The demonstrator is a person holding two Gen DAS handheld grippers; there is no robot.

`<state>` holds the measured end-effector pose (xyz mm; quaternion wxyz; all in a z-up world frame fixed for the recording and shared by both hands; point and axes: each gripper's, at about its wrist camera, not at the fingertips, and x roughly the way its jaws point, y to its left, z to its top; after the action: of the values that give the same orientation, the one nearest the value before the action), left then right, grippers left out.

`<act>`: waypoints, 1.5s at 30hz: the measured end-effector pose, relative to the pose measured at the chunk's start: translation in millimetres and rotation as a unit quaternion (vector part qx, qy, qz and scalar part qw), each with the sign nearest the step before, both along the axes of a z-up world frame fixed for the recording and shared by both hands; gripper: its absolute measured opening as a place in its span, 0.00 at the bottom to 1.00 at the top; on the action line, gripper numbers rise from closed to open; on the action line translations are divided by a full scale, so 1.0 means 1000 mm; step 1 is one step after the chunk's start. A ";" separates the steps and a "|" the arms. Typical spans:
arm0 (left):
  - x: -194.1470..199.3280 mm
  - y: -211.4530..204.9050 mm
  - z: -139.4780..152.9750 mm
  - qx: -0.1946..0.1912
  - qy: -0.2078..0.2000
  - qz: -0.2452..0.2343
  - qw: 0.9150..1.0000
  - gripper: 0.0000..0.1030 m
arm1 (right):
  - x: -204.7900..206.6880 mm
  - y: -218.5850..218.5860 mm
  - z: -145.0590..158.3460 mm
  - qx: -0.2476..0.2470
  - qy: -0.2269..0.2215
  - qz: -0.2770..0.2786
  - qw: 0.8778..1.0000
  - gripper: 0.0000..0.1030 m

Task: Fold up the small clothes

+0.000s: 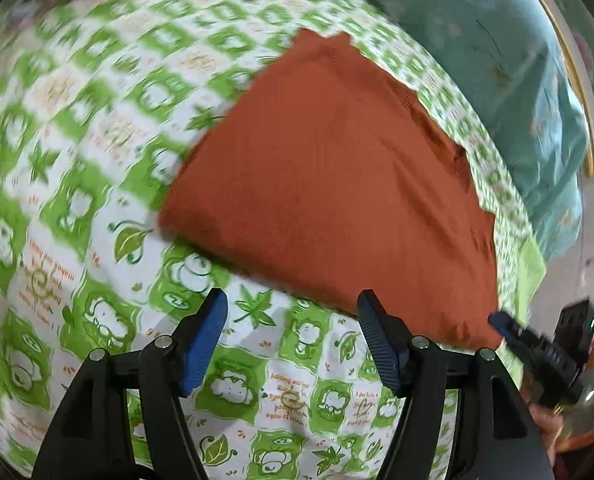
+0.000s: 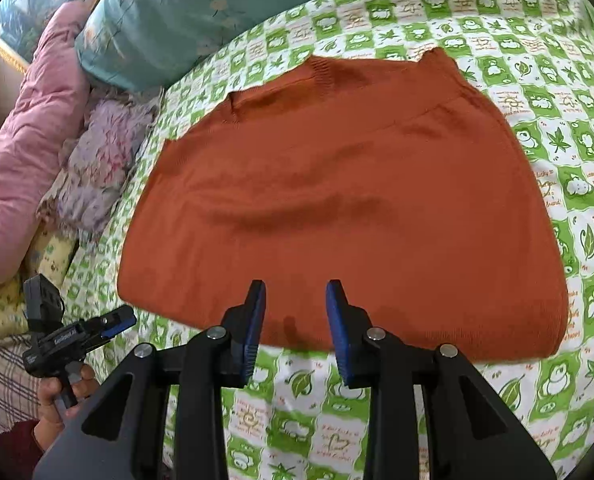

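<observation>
- The left wrist view is smeared by blur, so the printed bed sheet (image 1: 97, 184) and the edges of the orange garment (image 1: 337, 184) are hard to read there; the right wrist view is sharper.
- In the left wrist view the right hand-held gripper (image 1: 501, 322) shows only as a blue tip and a black body at the lower right edge, and its far side is cut off by the frame.
- The garment's underside and any layers beneath its top face are hidden; it looks folded, though the layers cannot be counted.
- The left hand-held gripper (image 1: 291, 320) has its blue pads spread wide, nothing between them, over bare sheet just short of the garment's near edge.
- In the right wrist view the left hand-held gripper (image 2: 123, 320) sits low at the left, gripped by a hand (image 2: 63, 396), off to the side of the garment and apart from it.
- The right hand-held gripper (image 2: 295, 308) is parted by a moderate gap and holds nothing; its fingertips (image 2: 257, 300) overlap the garment's near hem in the picture, but whether they touch the cloth cannot be told.
- The orange garment (image 2: 337, 200) lies flat on the green-and-white sheet (image 2: 569, 160), spread ahead of the right tool.
- A teal pillow (image 2: 169, 20), a pink quilt (image 2: 21, 160) and a lilac floral cloth (image 2: 101, 160) lie beyond the garment's left side.
</observation>
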<state>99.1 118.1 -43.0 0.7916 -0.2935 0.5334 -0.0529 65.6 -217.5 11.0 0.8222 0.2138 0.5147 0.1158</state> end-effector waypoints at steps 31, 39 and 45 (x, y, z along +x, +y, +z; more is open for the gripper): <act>0.076 -0.146 0.081 0.105 -0.180 -0.114 0.971 0.10 | 0.026 -0.075 -0.009 0.070 0.016 -0.024 0.997 0.32; 0.067 -0.264 0.023 0.123 -0.141 -0.259 0.947 0.10 | 0.048 -0.110 -0.009 0.119 0.020 -0.048 0.991 0.32; 0.067 -0.270 0.024 0.144 -0.146 -0.270 0.941 0.10 | 0.082 -0.092 -0.026 0.187 0.051 -0.014 0.981 0.42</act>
<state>165.7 -151.6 -19.2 0.8507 -0.0099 0.4728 -0.2296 147.4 -309.5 -15.3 0.7419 0.3763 0.5223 0.1878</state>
